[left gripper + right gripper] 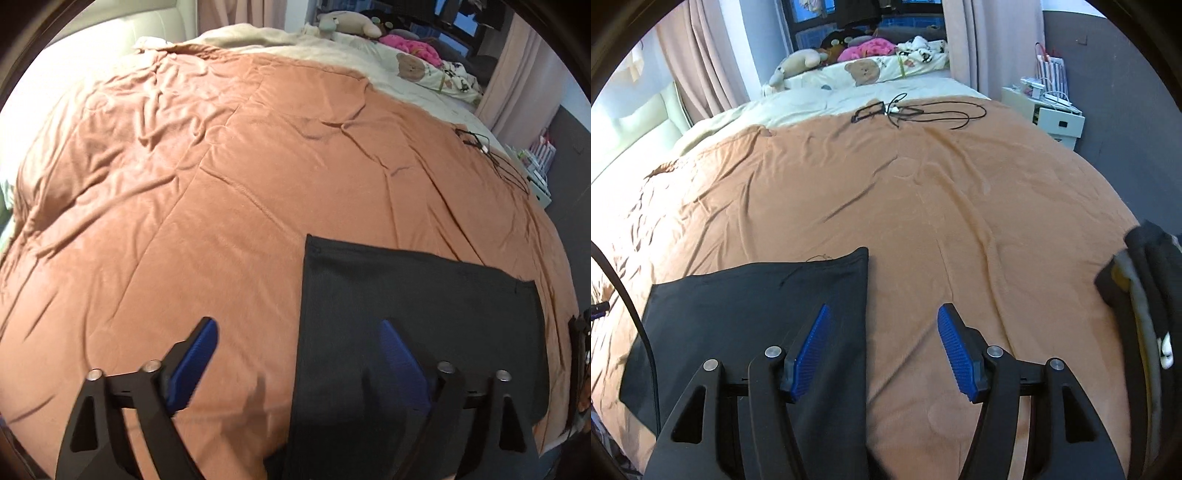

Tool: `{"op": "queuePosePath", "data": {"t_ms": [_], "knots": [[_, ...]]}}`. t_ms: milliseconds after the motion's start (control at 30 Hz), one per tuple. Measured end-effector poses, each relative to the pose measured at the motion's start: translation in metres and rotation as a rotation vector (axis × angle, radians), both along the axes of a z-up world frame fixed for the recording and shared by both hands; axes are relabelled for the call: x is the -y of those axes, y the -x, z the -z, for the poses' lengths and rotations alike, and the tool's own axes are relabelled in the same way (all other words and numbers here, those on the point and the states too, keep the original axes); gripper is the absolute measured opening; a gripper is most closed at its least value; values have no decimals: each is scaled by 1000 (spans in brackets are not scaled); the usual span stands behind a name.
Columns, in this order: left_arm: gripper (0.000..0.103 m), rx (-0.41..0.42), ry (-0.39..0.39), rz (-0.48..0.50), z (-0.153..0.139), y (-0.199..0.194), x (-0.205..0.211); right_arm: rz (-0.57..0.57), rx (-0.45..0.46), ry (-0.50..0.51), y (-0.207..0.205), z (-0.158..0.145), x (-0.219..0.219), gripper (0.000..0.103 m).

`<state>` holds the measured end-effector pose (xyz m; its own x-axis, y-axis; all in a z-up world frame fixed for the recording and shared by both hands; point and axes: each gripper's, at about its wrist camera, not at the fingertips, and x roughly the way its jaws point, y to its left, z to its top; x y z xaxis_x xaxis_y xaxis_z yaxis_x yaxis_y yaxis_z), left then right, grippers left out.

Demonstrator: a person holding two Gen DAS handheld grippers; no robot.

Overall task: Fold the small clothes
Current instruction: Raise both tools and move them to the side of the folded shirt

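A black garment [417, 314] lies flat and folded into a rectangle on the orange blanket [221, 166]. In the left wrist view my left gripper [299, 332] hovers over the garment's left edge, jaws wide open, nothing between the blue pads [195, 354]. The right wrist view shows the same garment [738, 306] at lower left. My right gripper [882, 325] is open over its right edge, above the blanket [923, 203], and holds nothing. Its left pad [809, 350] is over the cloth and its right pad is over bare blanket.
A pile of dark and pale clothes [1145, 295] sits at the bed's right edge. A black cable tangle [908, 110] lies on the far blanket. Plush toys and pillows [864, 62] crowd the far side of the bed. A white bedside cabinet [1052, 114] stands to the right.
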<state>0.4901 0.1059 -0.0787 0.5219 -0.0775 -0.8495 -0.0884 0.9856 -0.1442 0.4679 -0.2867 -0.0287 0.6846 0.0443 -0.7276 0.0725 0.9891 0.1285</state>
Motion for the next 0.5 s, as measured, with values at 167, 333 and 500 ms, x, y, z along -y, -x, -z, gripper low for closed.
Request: {"op": "queuePosePath", "data": {"t_ms": [167, 333, 500], "knots": [[103, 60, 46, 14, -26, 37, 2, -9, 3, -4, 37, -13, -4, 71], [103, 91, 46, 47, -44, 67, 10, 8, 41, -15, 74, -28, -3, 89], [103, 128, 44, 85, -56, 99, 20, 14, 61, -46, 108, -32, -3, 94]]}}
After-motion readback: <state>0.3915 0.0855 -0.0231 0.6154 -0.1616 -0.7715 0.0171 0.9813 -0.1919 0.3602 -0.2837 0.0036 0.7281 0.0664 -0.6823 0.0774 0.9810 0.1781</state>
